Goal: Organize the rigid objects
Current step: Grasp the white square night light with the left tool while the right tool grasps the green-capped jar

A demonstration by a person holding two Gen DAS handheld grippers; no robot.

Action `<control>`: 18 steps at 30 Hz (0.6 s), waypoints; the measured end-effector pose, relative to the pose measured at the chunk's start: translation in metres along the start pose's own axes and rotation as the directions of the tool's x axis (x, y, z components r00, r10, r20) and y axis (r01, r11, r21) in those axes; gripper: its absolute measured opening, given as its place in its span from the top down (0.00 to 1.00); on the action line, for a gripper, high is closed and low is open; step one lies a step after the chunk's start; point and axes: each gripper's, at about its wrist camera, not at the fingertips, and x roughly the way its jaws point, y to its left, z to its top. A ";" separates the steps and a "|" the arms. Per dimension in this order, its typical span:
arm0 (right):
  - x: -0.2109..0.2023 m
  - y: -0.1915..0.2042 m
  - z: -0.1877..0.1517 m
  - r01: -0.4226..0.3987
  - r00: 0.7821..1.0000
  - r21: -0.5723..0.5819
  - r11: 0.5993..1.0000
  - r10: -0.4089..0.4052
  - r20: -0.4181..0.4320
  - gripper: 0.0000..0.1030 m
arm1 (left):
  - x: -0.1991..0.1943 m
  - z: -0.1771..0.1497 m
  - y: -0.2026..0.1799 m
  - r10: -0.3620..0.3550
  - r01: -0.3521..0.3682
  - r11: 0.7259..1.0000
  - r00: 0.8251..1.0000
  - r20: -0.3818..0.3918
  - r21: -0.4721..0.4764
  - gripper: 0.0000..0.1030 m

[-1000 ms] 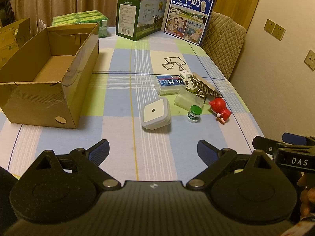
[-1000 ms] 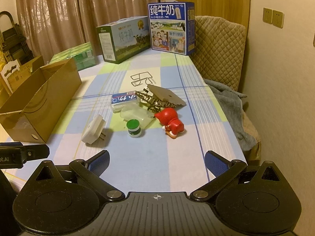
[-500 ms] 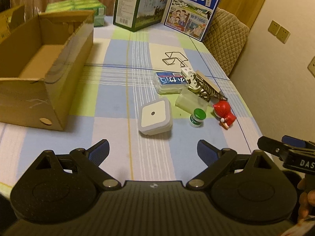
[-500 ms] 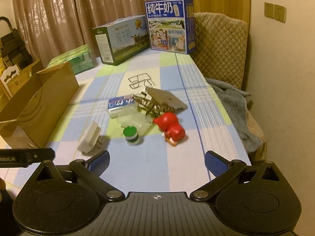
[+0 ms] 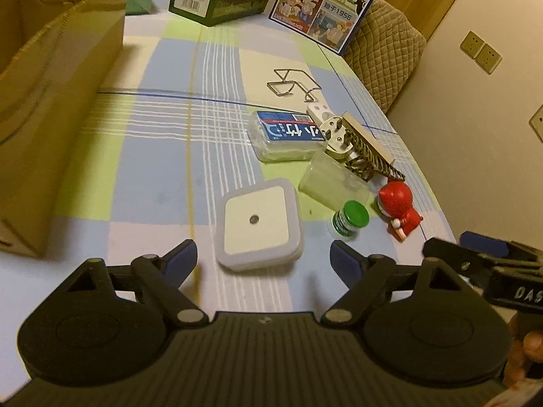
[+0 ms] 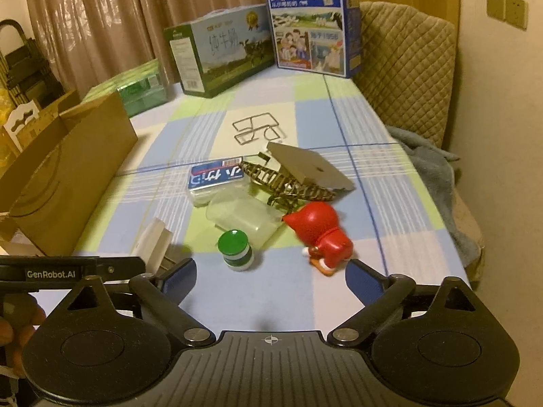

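A white square plug-in night light lies on the checked tablecloth just ahead of my left gripper. Its jaws are closing, and the light's near edge sits between the fingertips without touching the pads. My right gripper hovers just short of a small green-capped bottle and a red figurine; its jaws are closing too, with nothing held. Behind these lie a clear plastic case, a blue-labelled box, a wooden model and a wire puzzle.
An open cardboard box stands at the left of the table. Milk cartons and a green box stand along the far edge. A quilted chair with a grey cloth is at the right.
Both grippers have moved forward and down toward the objects. The left now has the night light at its fingertips, and both pairs of jaws stand narrower.
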 end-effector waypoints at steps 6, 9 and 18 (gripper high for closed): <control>0.029 0.002 -0.001 -0.006 0.999 0.006 1.000 0.006 -0.033 0.20 | 0.022 0.008 0.011 -0.047 0.046 0.998 0.999 -0.027 -0.032 0.31; 0.039 0.004 -0.002 -0.004 0.999 -0.005 1.000 0.004 -0.041 0.24 | 0.029 0.009 0.013 -0.064 0.062 0.998 0.997 -0.045 -0.030 0.40; 0.068 0.018 -0.002 -0.046 0.999 -0.085 0.995 0.044 -0.028 0.46 | 0.015 0.007 0.011 0.007 -0.006 0.998 1.000 -0.014 0.059 0.41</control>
